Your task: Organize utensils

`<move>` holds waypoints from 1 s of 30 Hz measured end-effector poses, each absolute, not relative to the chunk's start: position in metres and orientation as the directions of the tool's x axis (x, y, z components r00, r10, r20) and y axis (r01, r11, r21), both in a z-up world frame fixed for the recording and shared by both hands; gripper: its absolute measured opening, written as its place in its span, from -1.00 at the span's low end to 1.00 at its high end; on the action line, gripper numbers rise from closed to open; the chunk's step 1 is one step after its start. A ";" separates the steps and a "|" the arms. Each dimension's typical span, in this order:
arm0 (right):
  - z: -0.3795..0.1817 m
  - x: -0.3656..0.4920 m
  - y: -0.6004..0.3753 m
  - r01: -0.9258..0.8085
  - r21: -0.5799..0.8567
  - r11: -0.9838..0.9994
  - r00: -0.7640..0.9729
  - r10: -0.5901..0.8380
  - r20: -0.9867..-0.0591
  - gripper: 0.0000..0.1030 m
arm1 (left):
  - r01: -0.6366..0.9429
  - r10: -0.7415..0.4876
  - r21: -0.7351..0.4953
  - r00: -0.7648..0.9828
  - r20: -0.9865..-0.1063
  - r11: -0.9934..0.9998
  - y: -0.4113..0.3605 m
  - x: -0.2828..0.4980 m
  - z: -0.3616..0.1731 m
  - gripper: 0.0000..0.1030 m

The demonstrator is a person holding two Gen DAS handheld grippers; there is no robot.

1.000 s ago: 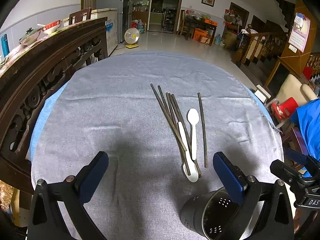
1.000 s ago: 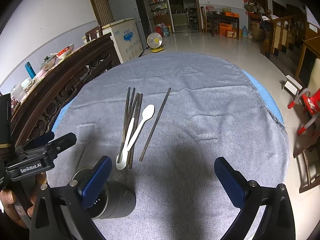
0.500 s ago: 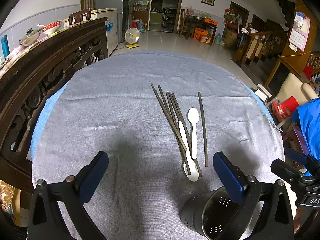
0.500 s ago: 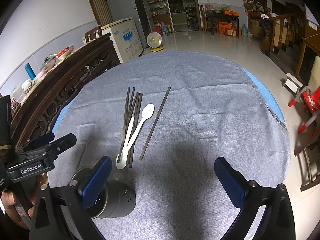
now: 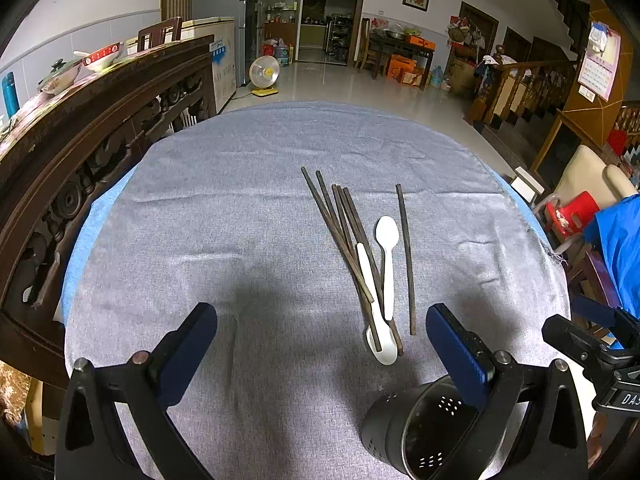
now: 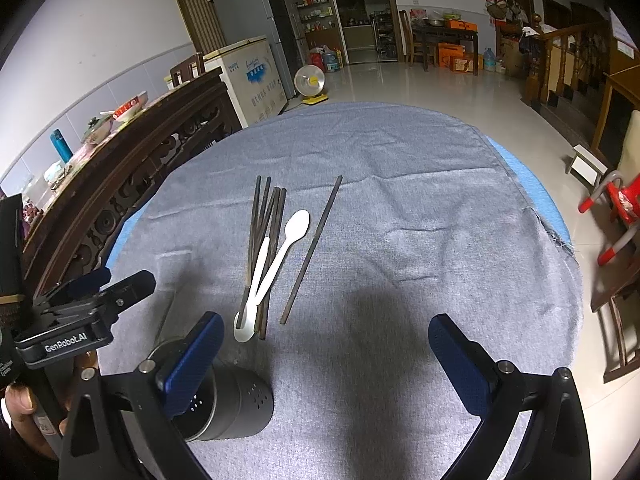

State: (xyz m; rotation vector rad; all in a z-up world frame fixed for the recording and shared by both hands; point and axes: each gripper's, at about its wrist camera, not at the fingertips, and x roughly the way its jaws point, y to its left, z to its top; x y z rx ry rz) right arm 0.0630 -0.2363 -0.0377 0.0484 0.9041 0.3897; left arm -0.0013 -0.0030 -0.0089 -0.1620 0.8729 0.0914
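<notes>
Several dark chopsticks lie in a loose bundle on the grey cloth, with one more chopstick lying apart to their right. Two white spoons rest among them, one with its bowl toward me. A black perforated utensil holder lies on its side near the table's front edge, partly behind my fingers. My left gripper and right gripper both hover open with nothing between their fingers, short of the utensils.
The round table is covered by a grey cloth over blue. A carved dark wooden cabinet stands close on the left with bowls on top. Chairs and a red stool stand to the right, beyond the table's edge.
</notes>
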 end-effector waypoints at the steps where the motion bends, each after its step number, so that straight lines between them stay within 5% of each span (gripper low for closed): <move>1: -0.038 0.063 -0.236 -0.310 0.205 0.929 0.553 0.351 -0.756 1.00 | -0.145 0.013 -0.104 0.640 -0.769 0.984 -0.003 -0.001 -0.009 1.00; 21: -0.077 0.137 -0.275 -0.185 0.415 0.891 0.382 0.454 -0.805 0.99 | -0.269 -0.009 -0.181 0.537 -0.843 0.946 0.050 0.015 -0.051 1.00; 24: -0.094 0.164 -0.269 -0.157 0.453 0.878 0.301 0.479 -0.825 0.76 | -0.280 -0.015 -0.186 0.518 -0.855 0.942 0.055 0.019 -0.061 1.00; 28: -0.116 0.206 -0.244 -0.138 0.452 0.881 0.196 0.472 -0.860 0.16 | -0.275 -0.022 -0.179 0.492 -0.870 0.944 0.057 0.028 -0.073 1.00; 30: -0.122 0.225 -0.228 -0.142 0.440 0.886 0.167 0.460 -0.872 0.06 | -0.276 -0.024 -0.179 0.484 -0.875 0.944 0.059 0.031 -0.077 1.00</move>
